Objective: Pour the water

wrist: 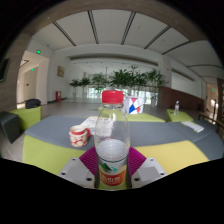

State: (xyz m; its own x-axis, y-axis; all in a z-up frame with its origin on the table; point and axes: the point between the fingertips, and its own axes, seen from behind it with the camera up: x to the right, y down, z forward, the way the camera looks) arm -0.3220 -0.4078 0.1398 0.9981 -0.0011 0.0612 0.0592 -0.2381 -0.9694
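A clear plastic water bottle (112, 130) with a red cap and an orange label stands upright between my fingers. It holds water in its lower part. My gripper (112, 166) is shut on it, with the magenta pads (89, 160) pressing on both sides of its lower body. A small red and white cup (78, 134) sits on the table (165, 135) beyond my left finger, to the left of the bottle and apart from it.
The grey table has yellow-green patches (45, 150). A white paper (90, 123) lies behind the cup and white items (194, 126) at the far right. A dark chair (10, 126) stands at the left. Potted plants (120, 78) line the hall beyond.
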